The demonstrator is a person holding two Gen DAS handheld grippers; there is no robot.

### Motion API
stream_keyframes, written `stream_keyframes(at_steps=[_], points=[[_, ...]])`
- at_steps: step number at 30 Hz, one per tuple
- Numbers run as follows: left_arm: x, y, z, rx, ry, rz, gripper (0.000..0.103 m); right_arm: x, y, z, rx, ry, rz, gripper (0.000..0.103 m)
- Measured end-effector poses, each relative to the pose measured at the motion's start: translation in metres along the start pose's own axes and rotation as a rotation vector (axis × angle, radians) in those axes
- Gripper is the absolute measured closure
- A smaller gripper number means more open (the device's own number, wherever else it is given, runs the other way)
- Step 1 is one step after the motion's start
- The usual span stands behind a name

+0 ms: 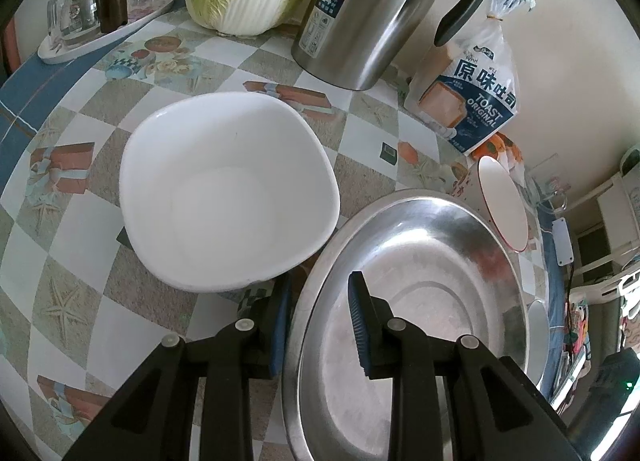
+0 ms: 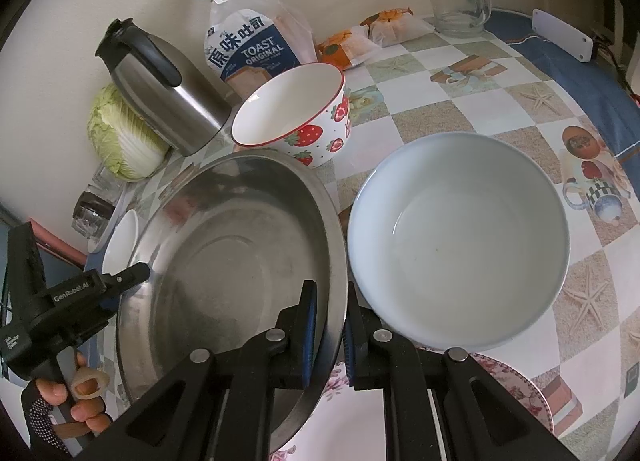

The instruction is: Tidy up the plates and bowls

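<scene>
Both pairs of fingers straddle opposite rims of the steel basin (image 2: pixel 232 261), the right gripper (image 2: pixel 330 335) pinched on its near edge, the left gripper (image 1: pixel 320 325) wider and not visibly touching, between the white bowl (image 1: pixel 228 193) and pale bowl (image 2: pixel 460 241) on the table (image 2: pixel 440 109).

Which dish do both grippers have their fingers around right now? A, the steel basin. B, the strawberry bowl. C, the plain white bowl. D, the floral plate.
A: the right gripper has one finger inside and one outside the steel basin's rim, and the left gripper straddles its opposite rim the same way.
</scene>
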State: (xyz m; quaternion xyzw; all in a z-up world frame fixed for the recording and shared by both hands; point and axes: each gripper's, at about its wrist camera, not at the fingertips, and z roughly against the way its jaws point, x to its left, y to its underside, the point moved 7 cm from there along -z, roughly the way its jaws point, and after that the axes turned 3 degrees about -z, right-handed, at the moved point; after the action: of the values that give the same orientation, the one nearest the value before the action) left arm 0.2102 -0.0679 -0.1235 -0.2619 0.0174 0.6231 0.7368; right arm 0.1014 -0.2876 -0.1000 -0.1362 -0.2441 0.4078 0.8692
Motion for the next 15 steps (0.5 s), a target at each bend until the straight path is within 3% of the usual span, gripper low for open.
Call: stream_keyframes(at_steps=[15], points=[[0.0029, 0.0053, -0.0053, 0.024, 0.000, 0.017, 0.075, -0.0023, -0.0012, 0.0009, -0.001, 0.015, -0.012, 0.090]])
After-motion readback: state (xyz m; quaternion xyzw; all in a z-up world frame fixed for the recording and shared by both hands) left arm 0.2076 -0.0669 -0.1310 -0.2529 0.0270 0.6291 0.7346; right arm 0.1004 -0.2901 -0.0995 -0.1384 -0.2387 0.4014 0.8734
